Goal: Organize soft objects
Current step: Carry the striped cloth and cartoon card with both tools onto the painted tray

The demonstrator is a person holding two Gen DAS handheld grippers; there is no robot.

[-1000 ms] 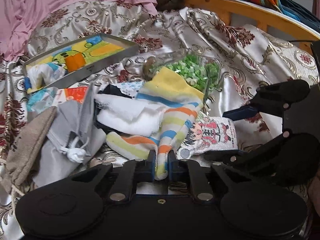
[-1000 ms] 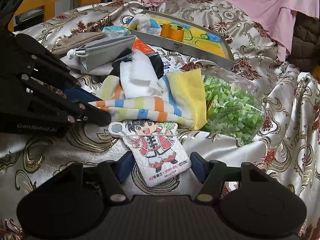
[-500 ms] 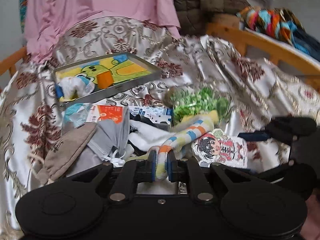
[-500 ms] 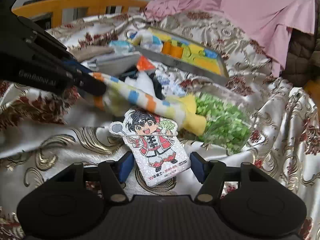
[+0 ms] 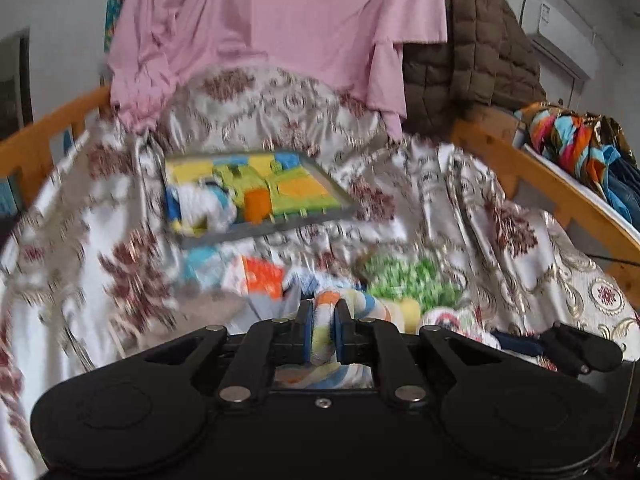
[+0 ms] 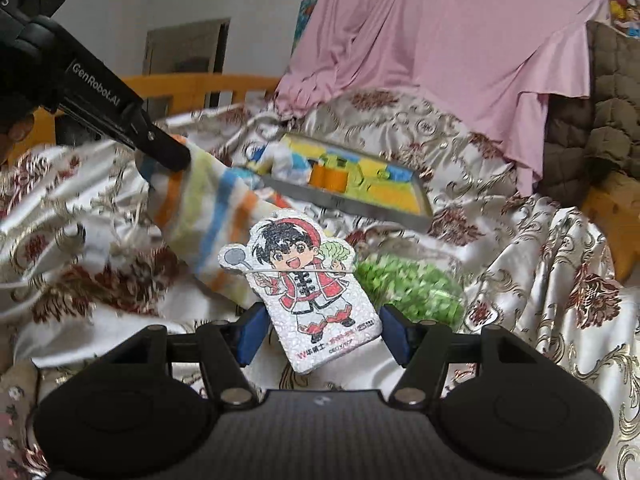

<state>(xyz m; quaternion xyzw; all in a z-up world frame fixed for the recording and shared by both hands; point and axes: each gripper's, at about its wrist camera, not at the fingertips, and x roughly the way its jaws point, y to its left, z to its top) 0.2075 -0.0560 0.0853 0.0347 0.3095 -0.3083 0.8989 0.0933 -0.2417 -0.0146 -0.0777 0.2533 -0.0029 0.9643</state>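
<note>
My left gripper is shut on a striped cloth of white, yellow, orange and blue, lifted off the bed. The cloth also hangs from that gripper in the right wrist view. My right gripper is shut on a flat foam piece with a cartoon cook and holds it raised above the bedspread. A grey tray with colourful soft items lies further back; it also shows in the right wrist view.
A clear bag of green bits lies right of the foam piece. A grey pouch, orange packet and other soft things lie below the tray. Pink cloth hangs behind. Wooden bed rails run along both sides.
Both grippers have risen and tilted up. The striped cloth has been pulled up off the pile. The foam piece has been lifted off the bedspread.
</note>
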